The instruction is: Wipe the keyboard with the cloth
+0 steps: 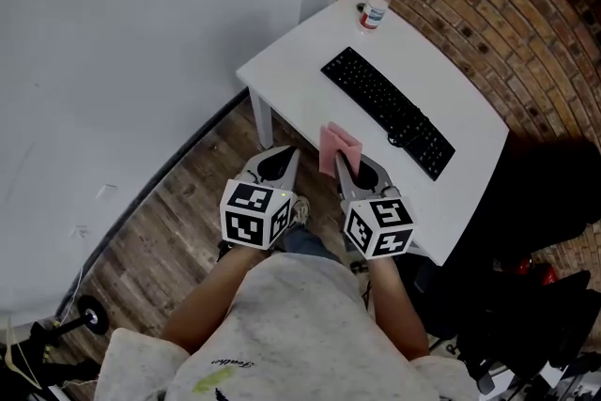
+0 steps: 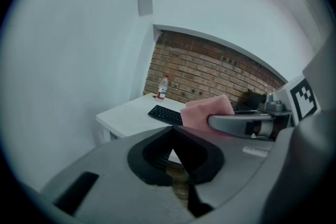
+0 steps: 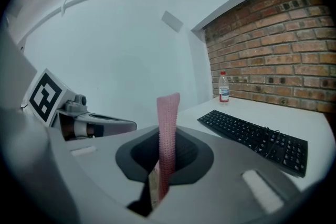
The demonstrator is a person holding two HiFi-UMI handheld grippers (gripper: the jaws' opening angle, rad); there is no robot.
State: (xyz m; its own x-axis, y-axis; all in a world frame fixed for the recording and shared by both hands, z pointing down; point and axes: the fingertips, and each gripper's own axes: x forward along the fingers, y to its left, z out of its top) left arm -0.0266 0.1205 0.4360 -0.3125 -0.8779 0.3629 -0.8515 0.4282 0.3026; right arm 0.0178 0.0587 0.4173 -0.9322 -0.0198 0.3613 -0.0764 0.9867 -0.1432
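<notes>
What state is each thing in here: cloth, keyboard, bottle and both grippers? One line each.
Pink folded cloth: clamped upright in the right gripper.
Black keyboard: lying flat on the white table, untouched.
Clear plastic bottle, red cap: upright, capped, on the table.
Left gripper: shut, empty.
Right gripper: shut on the cloth.

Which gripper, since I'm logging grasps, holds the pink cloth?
The right gripper: its jaws are shut on the pink cloth, which sticks up between them. The left gripper is shut with nothing between its jaws.
</notes>
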